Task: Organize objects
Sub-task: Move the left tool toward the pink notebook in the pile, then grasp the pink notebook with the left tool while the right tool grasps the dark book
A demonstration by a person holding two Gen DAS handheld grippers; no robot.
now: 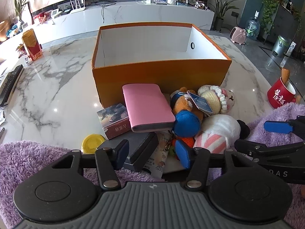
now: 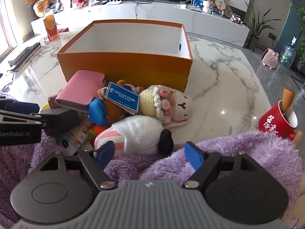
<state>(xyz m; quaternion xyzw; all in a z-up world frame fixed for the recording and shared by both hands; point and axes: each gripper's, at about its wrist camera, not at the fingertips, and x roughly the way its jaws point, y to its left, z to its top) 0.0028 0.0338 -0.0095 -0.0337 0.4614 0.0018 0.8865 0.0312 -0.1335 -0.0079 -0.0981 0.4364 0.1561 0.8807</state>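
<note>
An empty orange box (image 1: 162, 72) with a white inside stands on the marble table. Against its near wall lies a heap: a pink wallet (image 1: 146, 106), a small picture box (image 1: 114, 120), a dark grey box (image 1: 141, 148), a yellow lid (image 1: 92, 143), a brown bear plush with a blue cap (image 2: 106, 112), a crocheted bunny (image 2: 167, 105) and a white plush with pink stripes (image 2: 137, 133). My left gripper (image 1: 152, 152) hovers open over the grey box and a printed packet (image 1: 158, 158). My right gripper (image 2: 149, 153) is open over the purple fleece, just short of the white plush.
Purple fleece (image 2: 238, 152) covers the near table edge on both sides. A red mug (image 2: 276, 120) with a wooden handle stands at the right. A keyboard (image 1: 9, 84) and a red-and-yellow carton (image 1: 31, 43) sit at the left. A white cabinet lies beyond the table.
</note>
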